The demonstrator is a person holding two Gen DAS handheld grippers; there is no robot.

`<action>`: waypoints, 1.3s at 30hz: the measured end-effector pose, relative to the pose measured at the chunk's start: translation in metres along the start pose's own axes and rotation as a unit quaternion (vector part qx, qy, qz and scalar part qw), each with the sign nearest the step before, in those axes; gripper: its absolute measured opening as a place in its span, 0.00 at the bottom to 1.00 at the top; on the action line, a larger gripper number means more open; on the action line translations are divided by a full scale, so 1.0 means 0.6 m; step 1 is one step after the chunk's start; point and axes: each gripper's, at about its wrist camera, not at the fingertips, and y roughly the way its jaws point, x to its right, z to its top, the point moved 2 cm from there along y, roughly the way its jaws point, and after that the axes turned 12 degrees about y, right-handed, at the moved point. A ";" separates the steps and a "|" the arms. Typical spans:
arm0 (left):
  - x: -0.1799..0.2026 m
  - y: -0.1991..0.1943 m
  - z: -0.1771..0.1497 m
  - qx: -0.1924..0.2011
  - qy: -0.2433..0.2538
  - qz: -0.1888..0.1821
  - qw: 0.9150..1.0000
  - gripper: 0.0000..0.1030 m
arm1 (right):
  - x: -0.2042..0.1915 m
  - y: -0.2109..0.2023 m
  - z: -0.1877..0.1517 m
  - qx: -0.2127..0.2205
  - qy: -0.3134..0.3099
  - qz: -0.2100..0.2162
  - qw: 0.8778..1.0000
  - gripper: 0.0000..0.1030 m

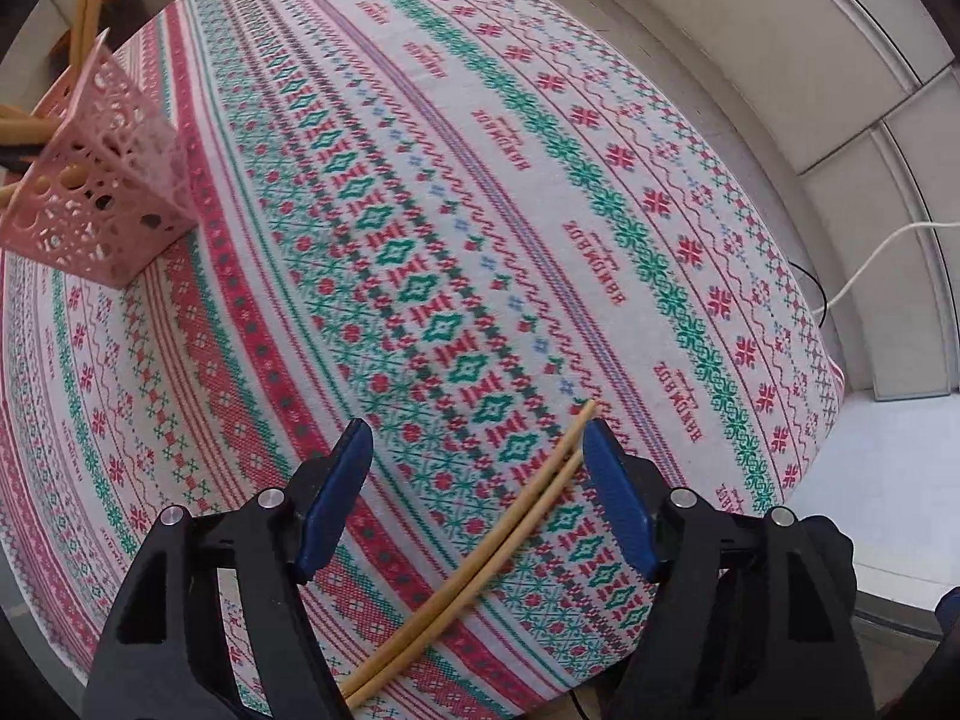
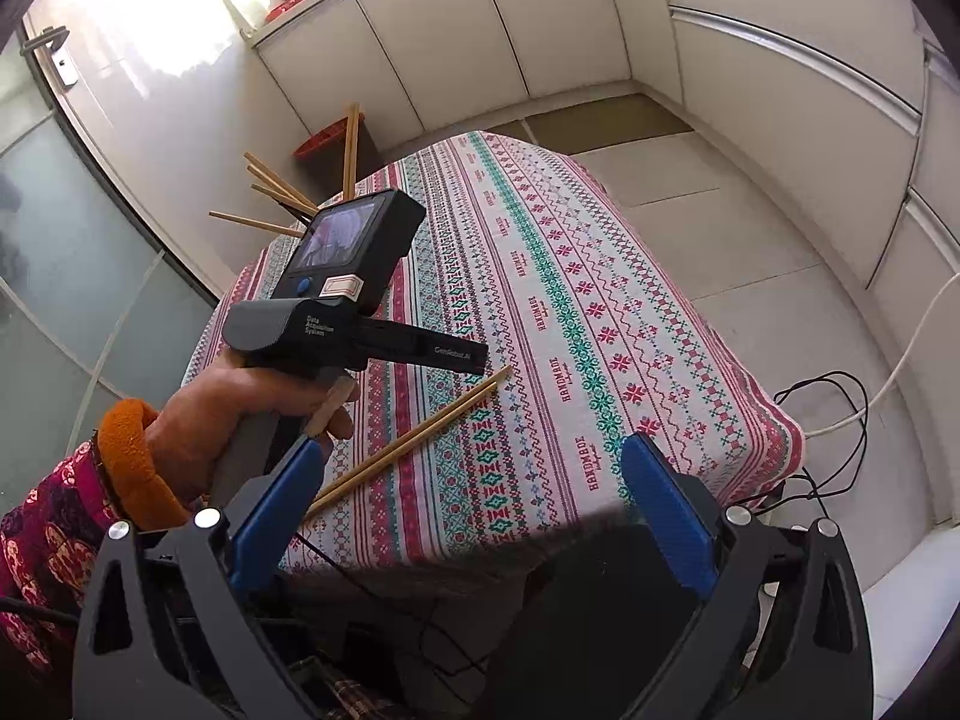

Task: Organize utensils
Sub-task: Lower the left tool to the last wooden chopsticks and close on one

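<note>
A pair of chopsticks (image 1: 498,546) is lying loose on the patterned tablecloth (image 1: 420,210) at the near edge of the table, side by side and slanting from near left to far right, probably the last pieces waiting to be sorted. The pink basket (image 1: 102,192) is standing at the far left, already bristling with other chopsticks (image 2: 282,192) (likely the destination). The left gripper (image 1: 477,468) is hovering right over the pair, its blue fingers (image 1: 336,498) spread wide and straddling them, gripping nothing; whether the right-hand finger is touching the tips is unclear. The right gripper (image 2: 474,492) is waiting off the near edge, also wide apart and empty.
</note>
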 end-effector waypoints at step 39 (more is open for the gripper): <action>-0.148 0.022 -0.078 -0.005 -0.047 0.042 0.998 0.63 | -0.010 0.059 0.010 -0.028 0.027 -0.015 0.999 0.94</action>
